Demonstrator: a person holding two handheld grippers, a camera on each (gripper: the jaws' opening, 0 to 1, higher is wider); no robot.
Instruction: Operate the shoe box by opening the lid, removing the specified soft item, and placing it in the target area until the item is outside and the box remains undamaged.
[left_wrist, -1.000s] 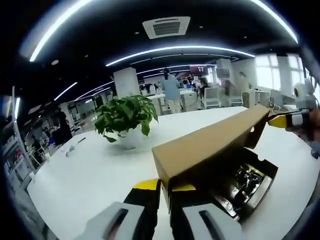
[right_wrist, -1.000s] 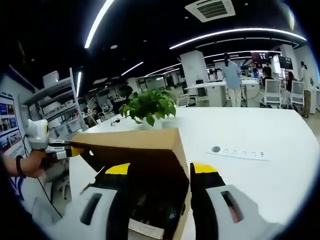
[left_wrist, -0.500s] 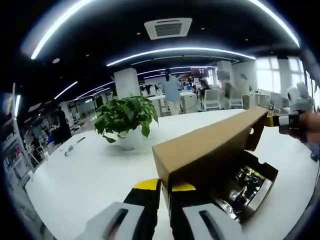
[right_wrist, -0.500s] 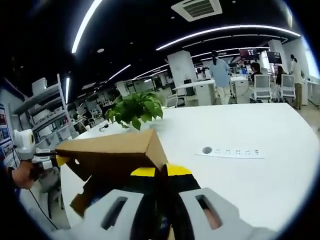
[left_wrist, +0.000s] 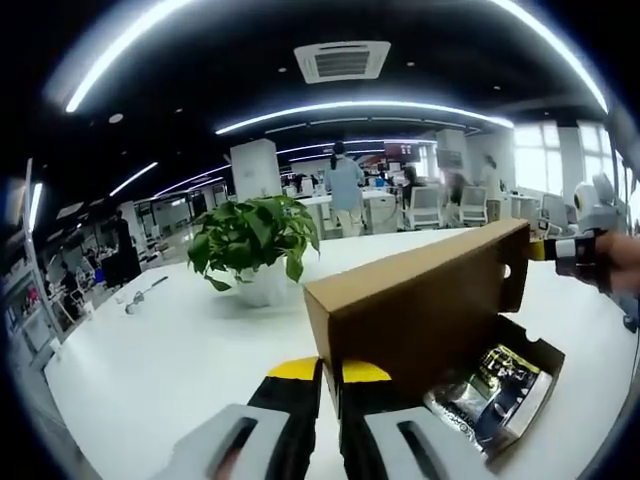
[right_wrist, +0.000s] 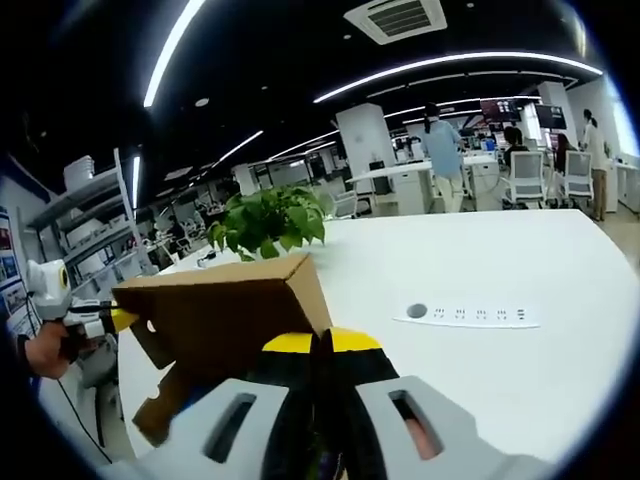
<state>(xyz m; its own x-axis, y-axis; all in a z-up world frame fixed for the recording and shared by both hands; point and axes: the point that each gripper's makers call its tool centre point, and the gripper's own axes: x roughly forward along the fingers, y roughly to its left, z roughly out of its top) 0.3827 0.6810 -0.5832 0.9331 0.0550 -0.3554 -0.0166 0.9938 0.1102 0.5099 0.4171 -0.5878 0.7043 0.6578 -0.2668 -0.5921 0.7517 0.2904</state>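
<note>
Listing, left to right in the left gripper view: potted plant (left_wrist: 252, 240) standing on the white bench (left_wrist: 150, 360); left tongs (left_wrist: 330, 372), jaws pinched shut on the near corner of the raised cardboard lid (left_wrist: 420, 300); shoe box (left_wrist: 530, 375) open beneath, a glossy dark packet (left_wrist: 490, 385) lying inside; right tongs (left_wrist: 545, 250) at the lid's far corner. In the right gripper view: left tongs (right_wrist: 125, 320) at the lid's (right_wrist: 225, 310) far end; right tongs (right_wrist: 320, 345), jaws closed on its near corner; power strip (right_wrist: 465, 316) flat on the bench (right_wrist: 560, 300), well apart.
</note>
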